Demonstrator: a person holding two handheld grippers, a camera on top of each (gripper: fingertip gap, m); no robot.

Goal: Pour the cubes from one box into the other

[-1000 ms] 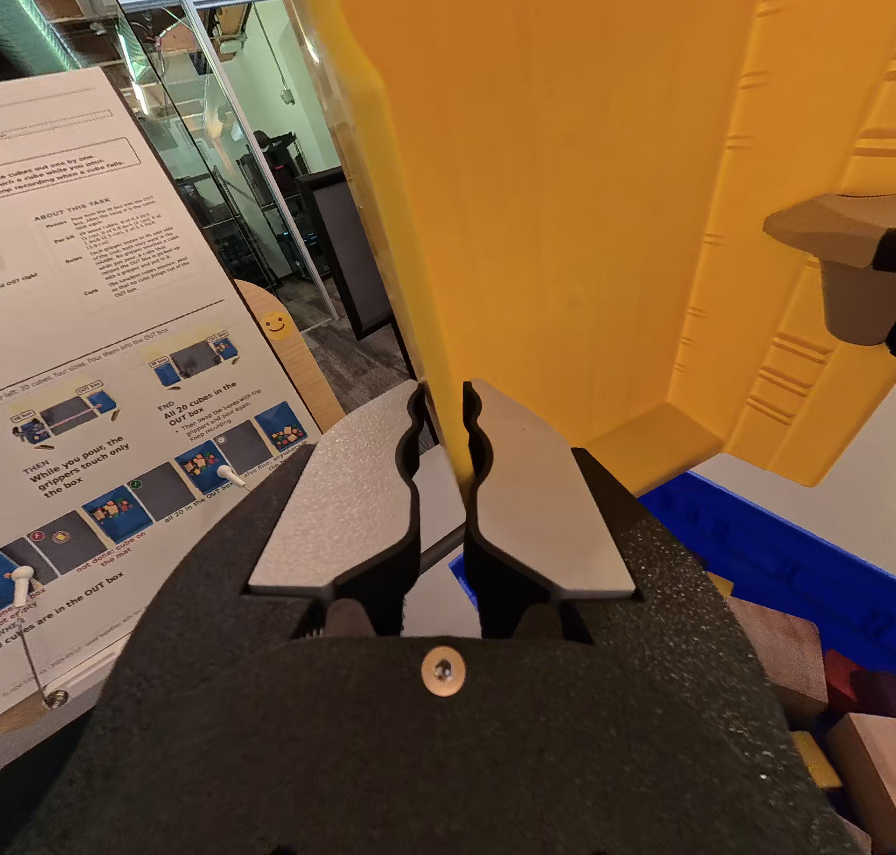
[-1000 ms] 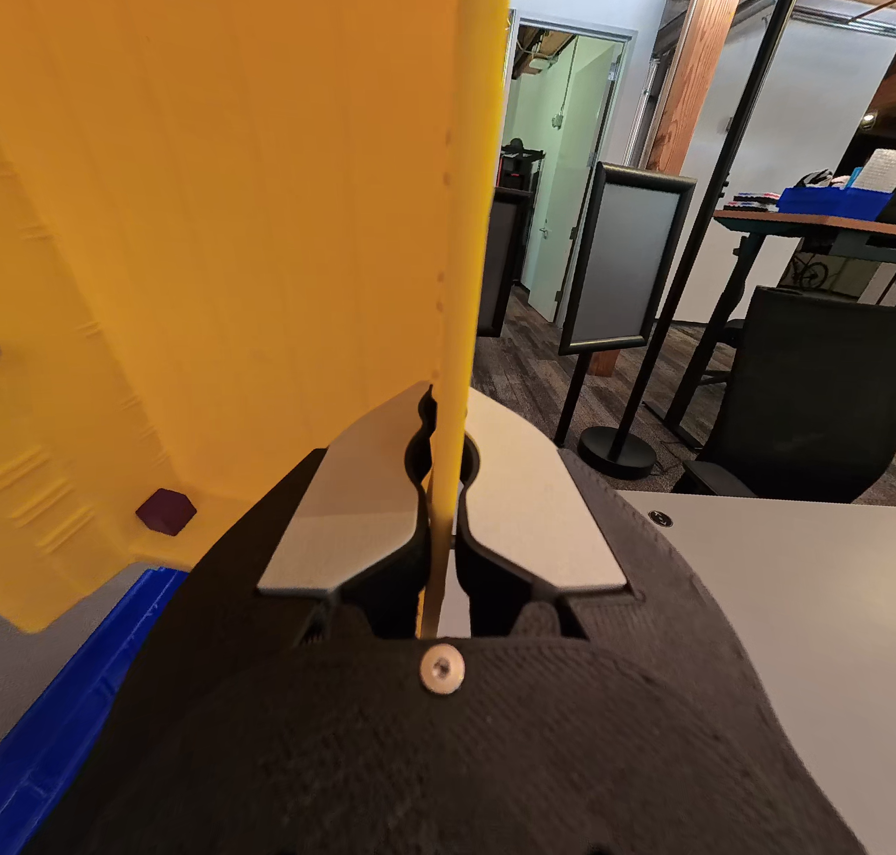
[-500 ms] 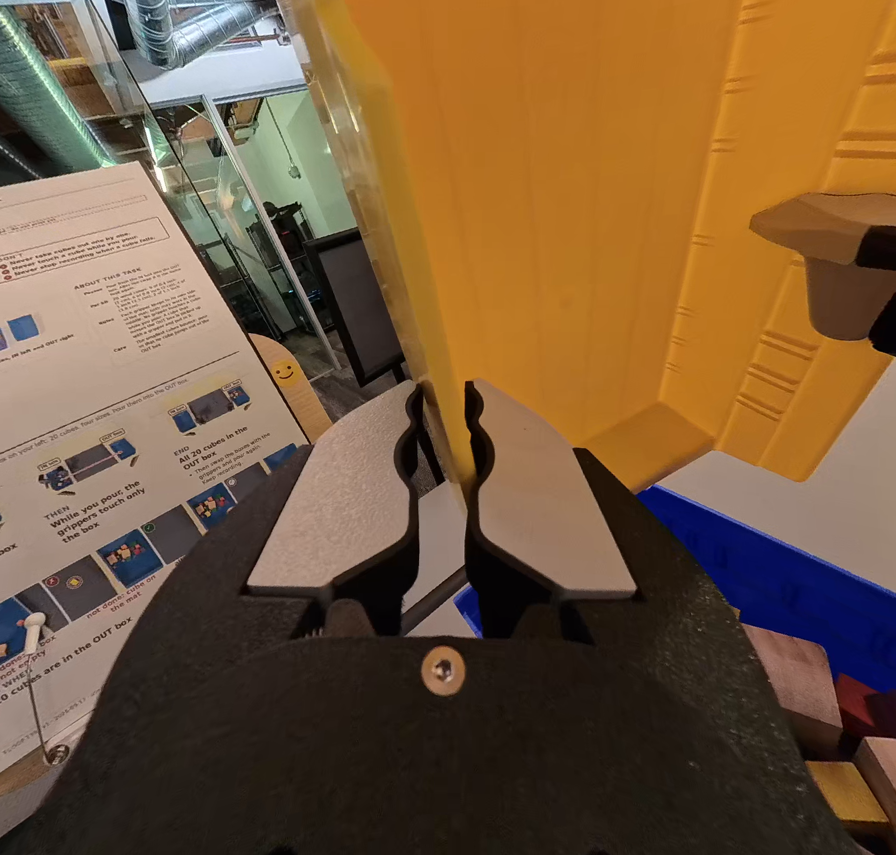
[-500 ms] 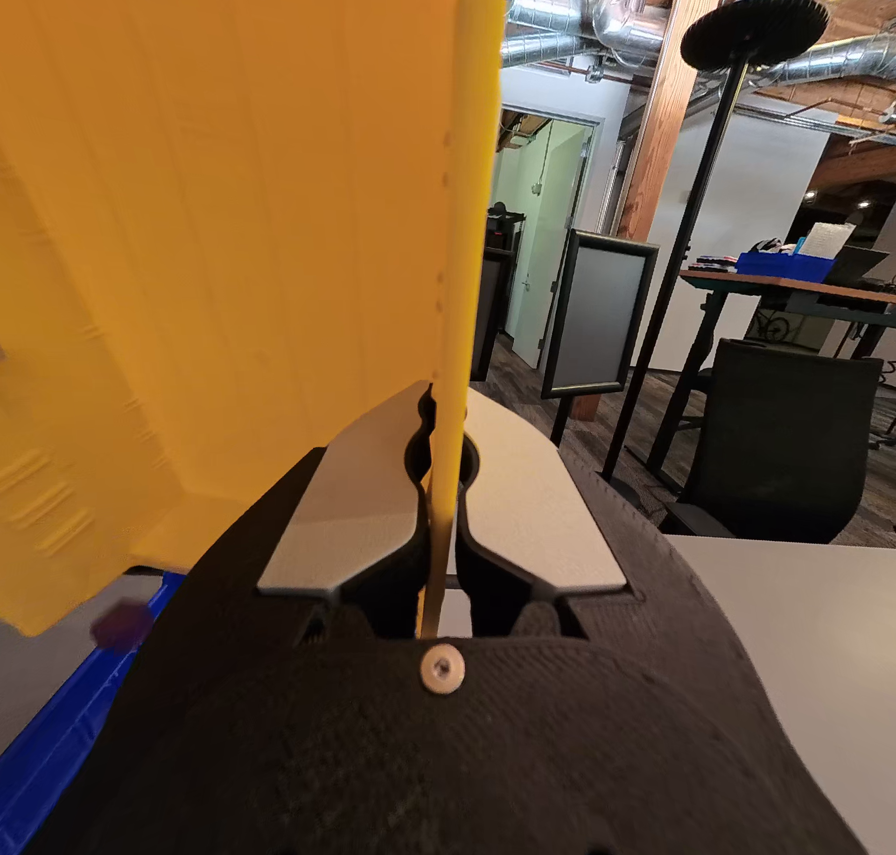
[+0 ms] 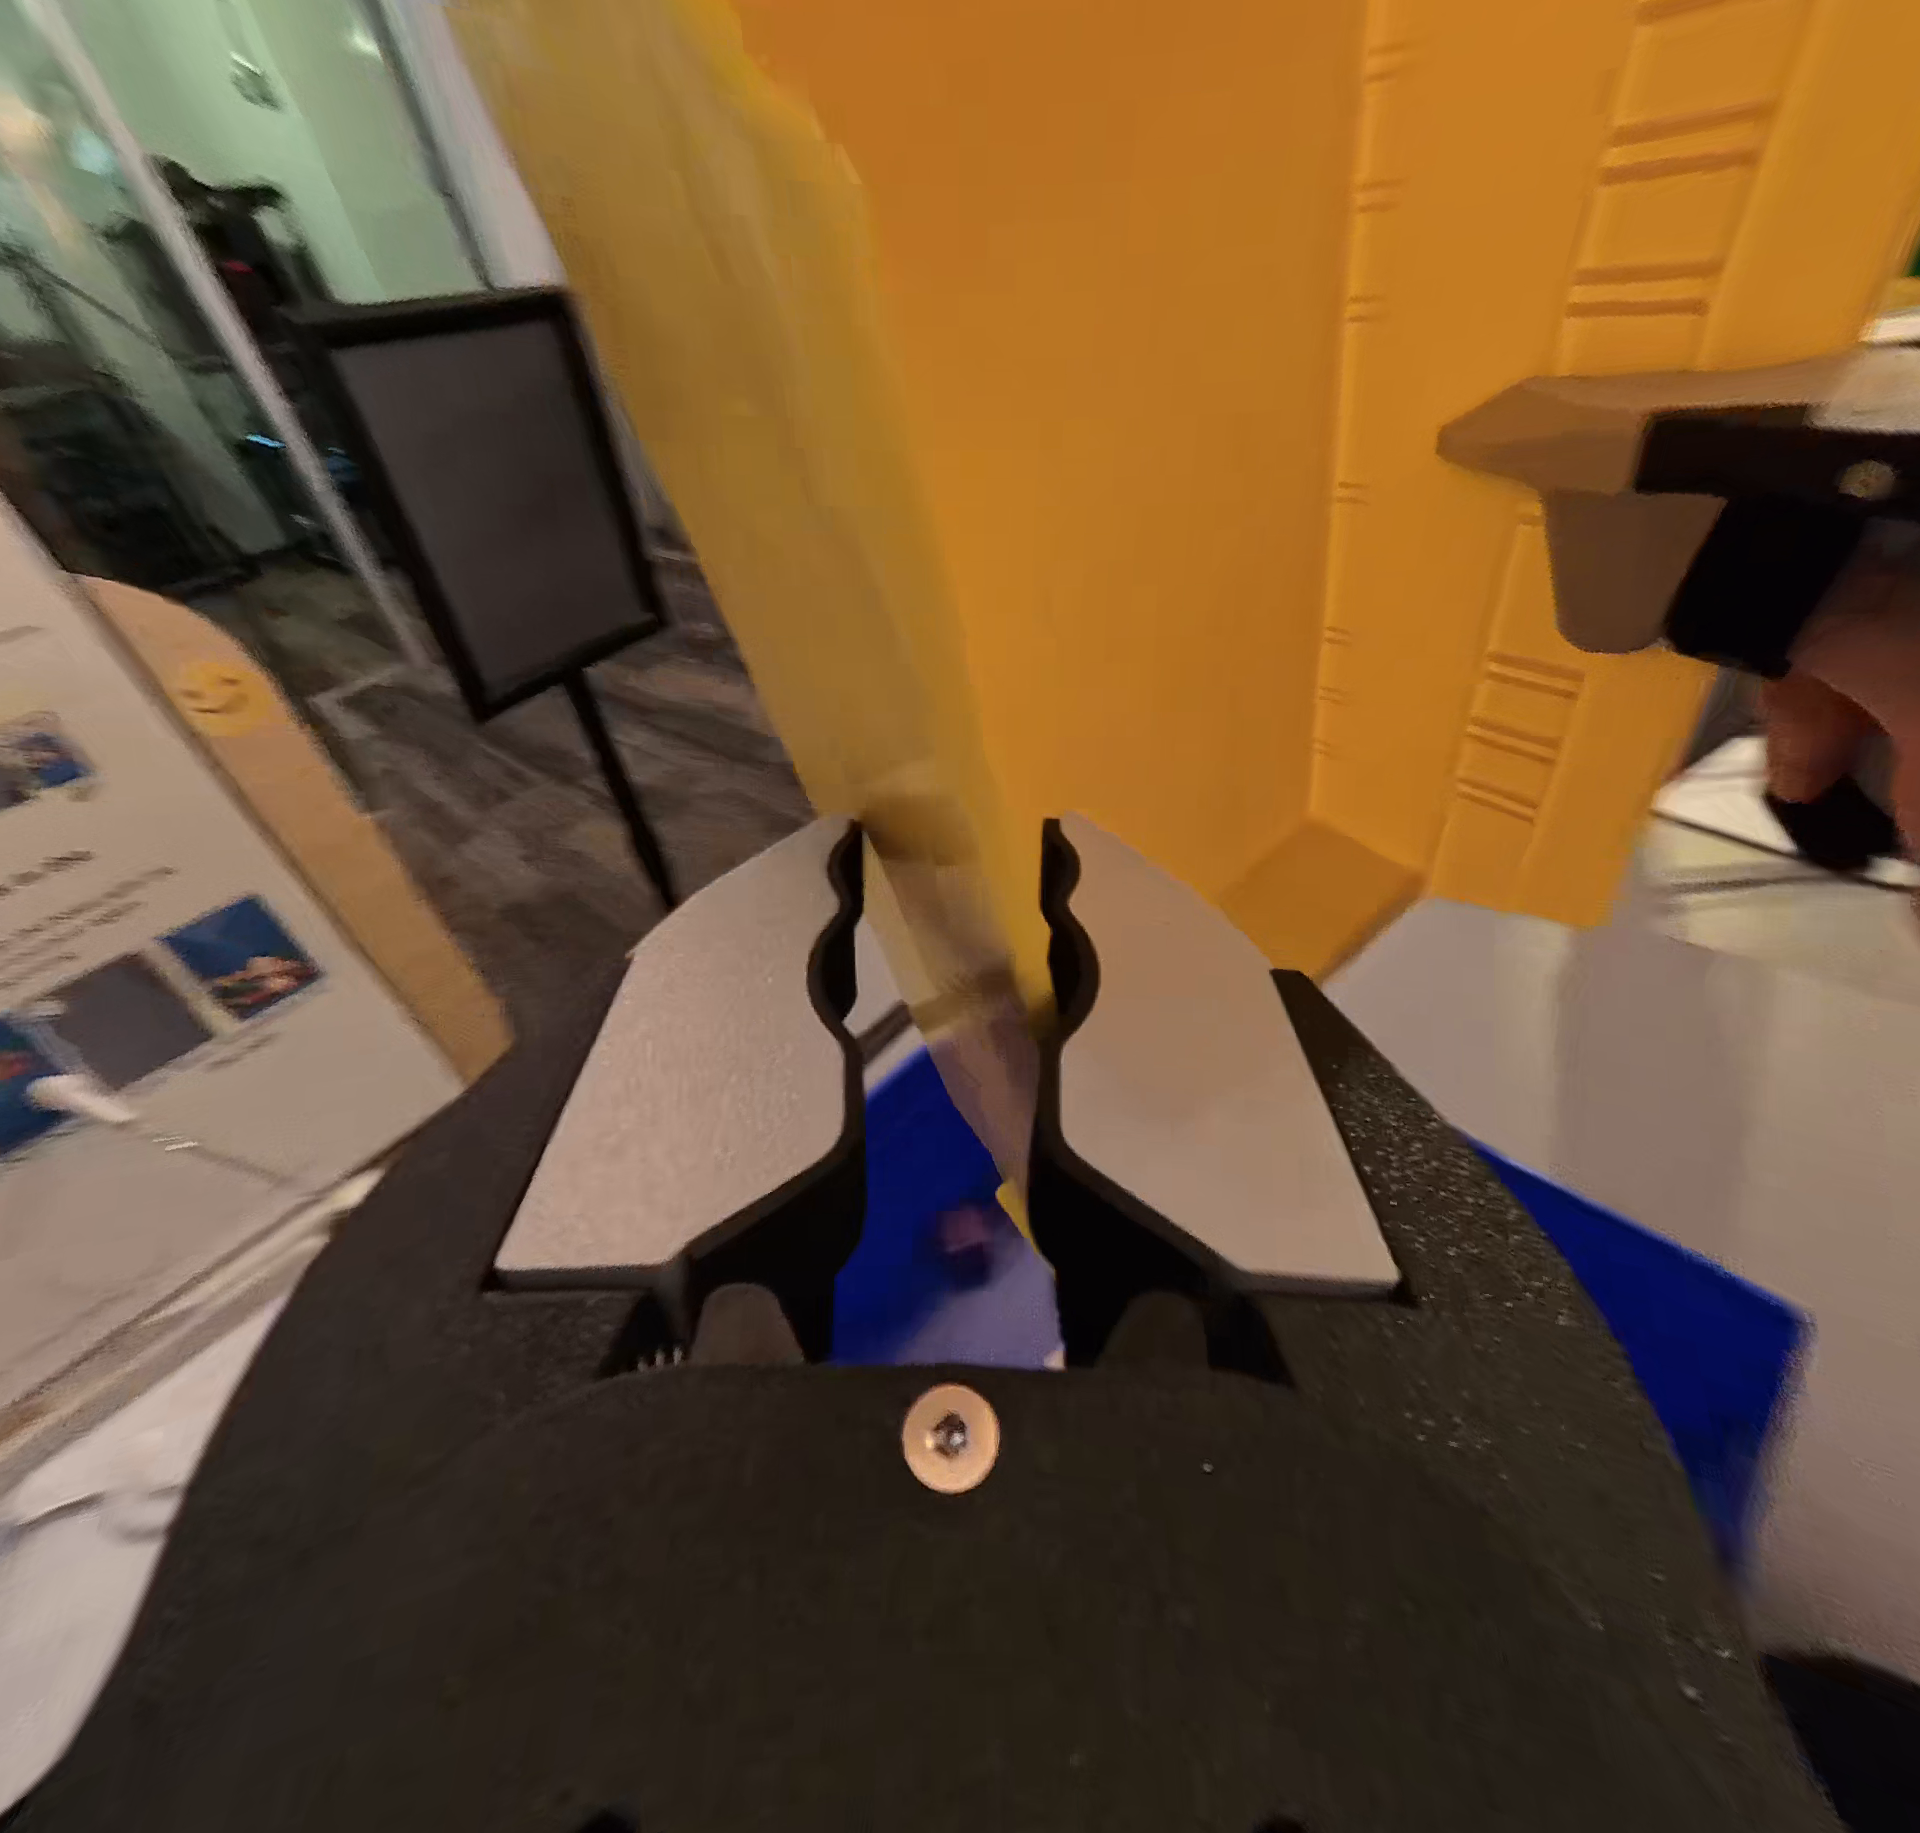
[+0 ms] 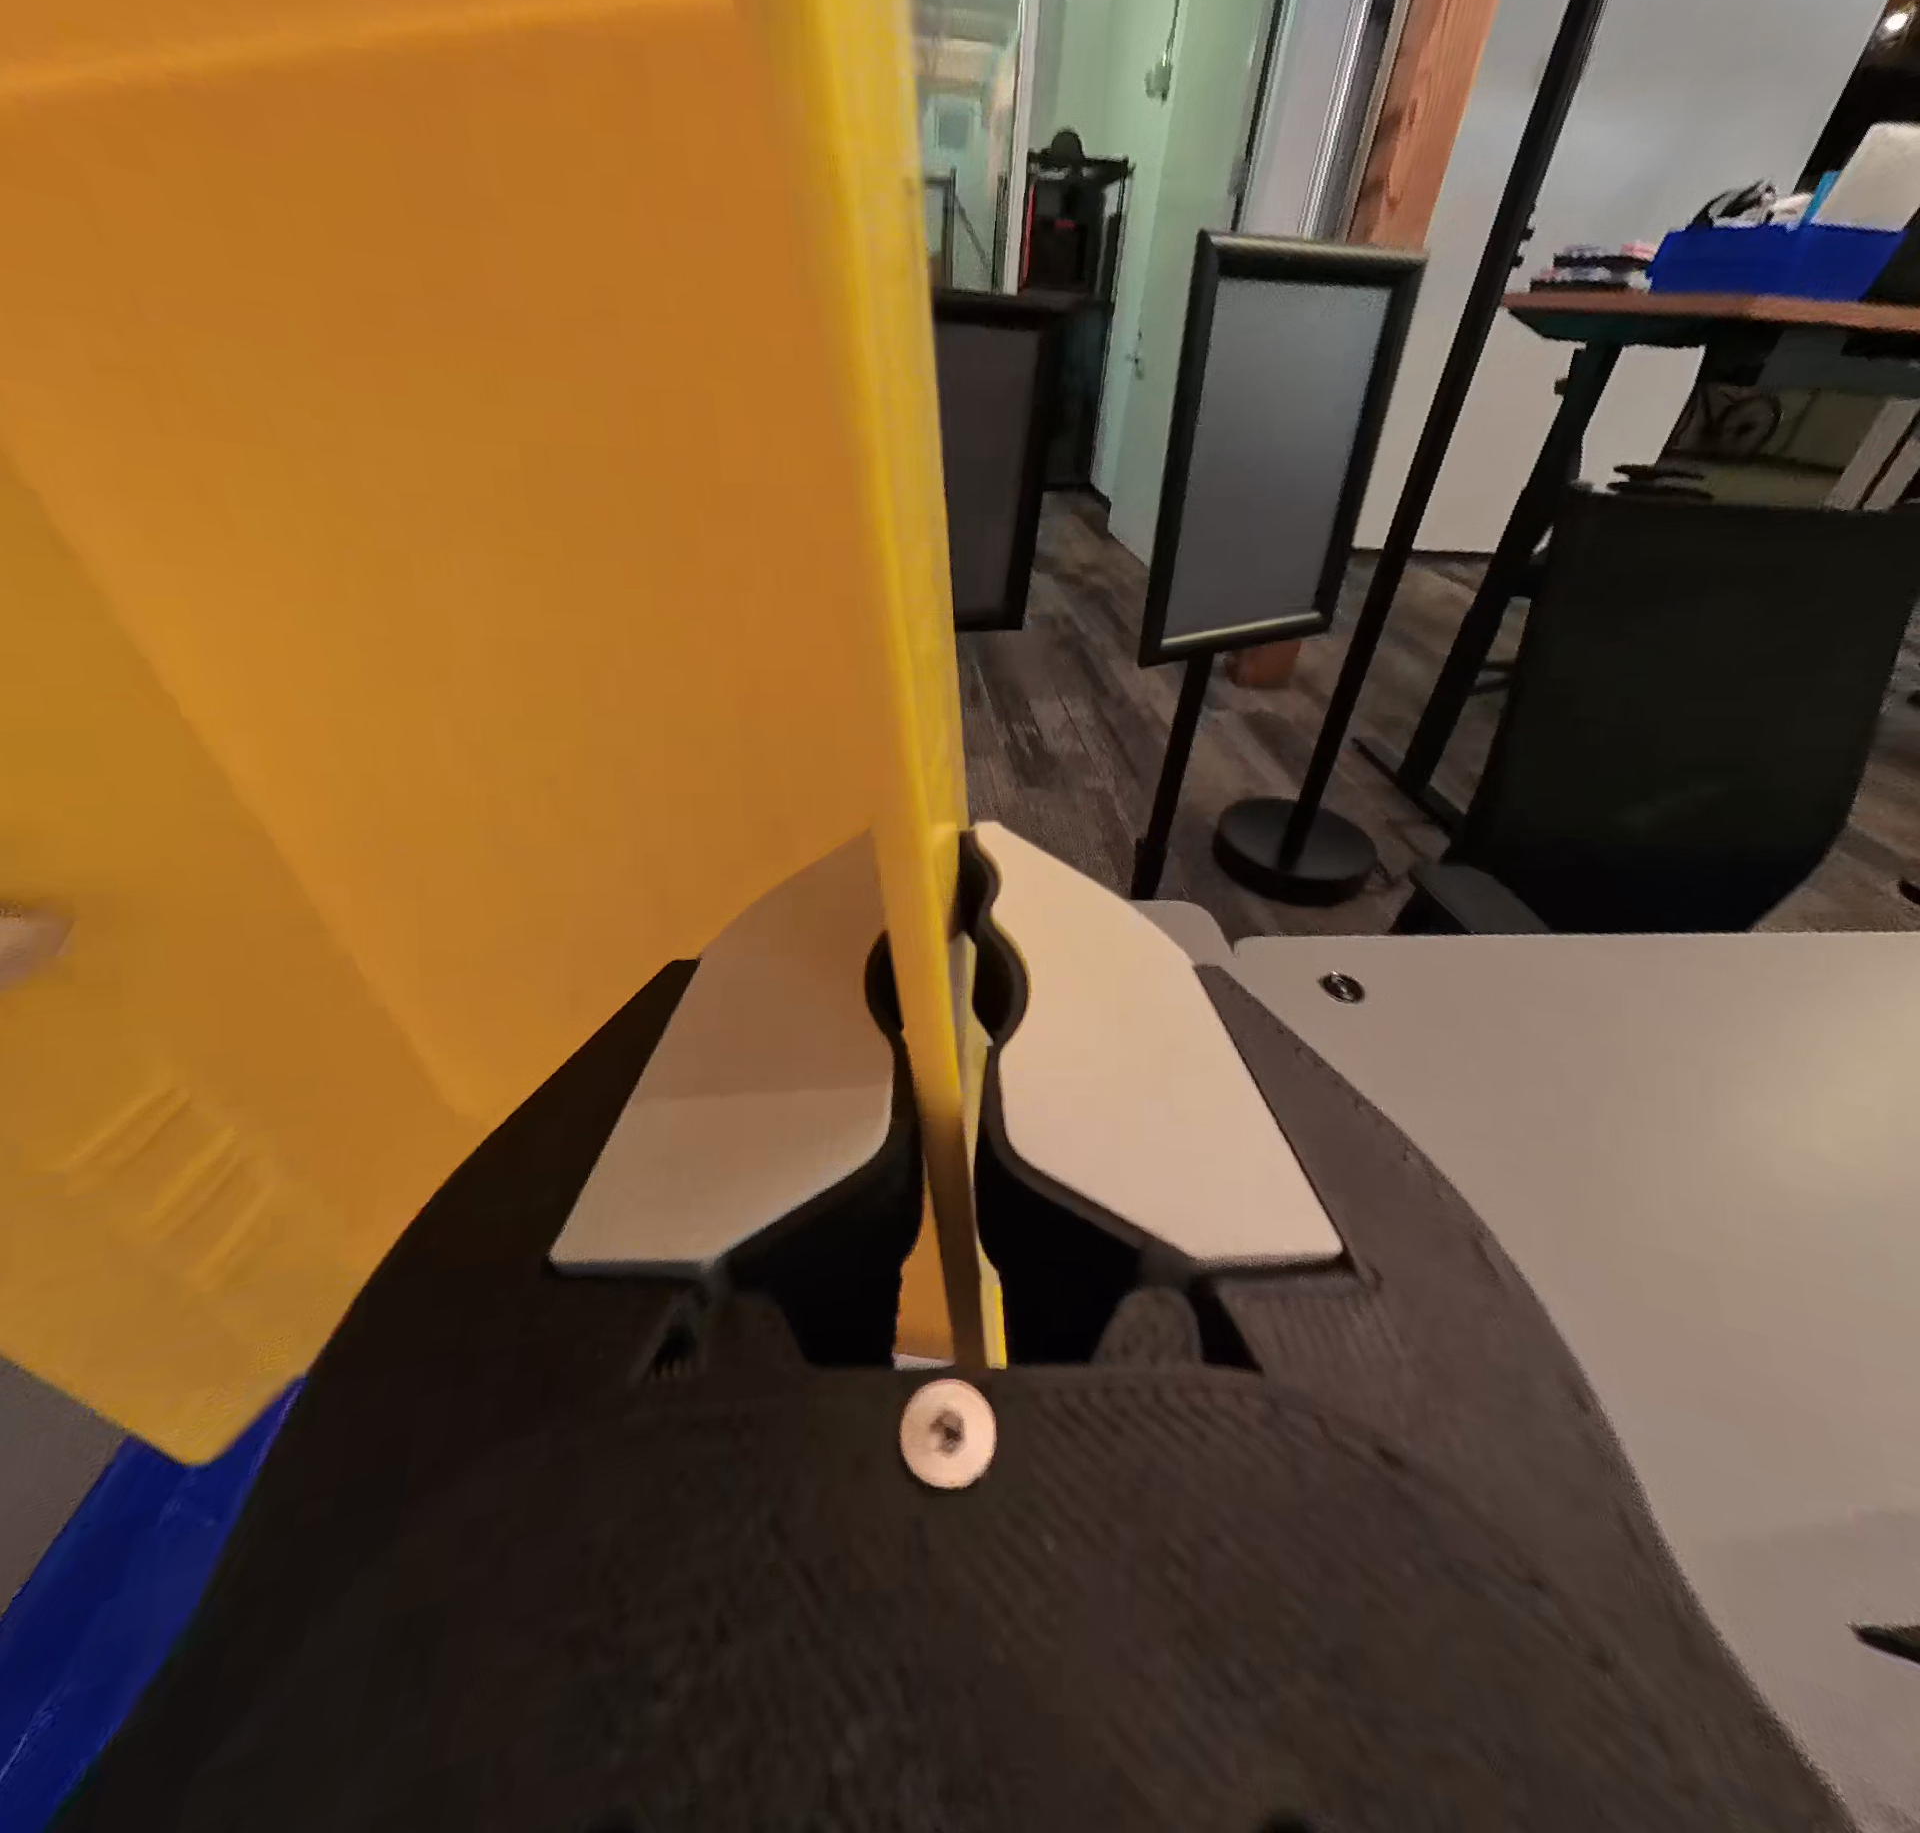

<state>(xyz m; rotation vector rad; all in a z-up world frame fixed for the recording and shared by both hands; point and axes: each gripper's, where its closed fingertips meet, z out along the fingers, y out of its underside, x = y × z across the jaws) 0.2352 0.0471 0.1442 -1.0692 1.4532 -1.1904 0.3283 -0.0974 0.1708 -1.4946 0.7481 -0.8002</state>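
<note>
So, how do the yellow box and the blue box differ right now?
The yellow box is held up in the air and tipped steeply, with the right gripper clamped on its wall; the blue box lies low beneath it. The visible inside of the yellow box shows no cubes; the blue box holds at least one small purple cube. Both are open plastic boxes.
</note>
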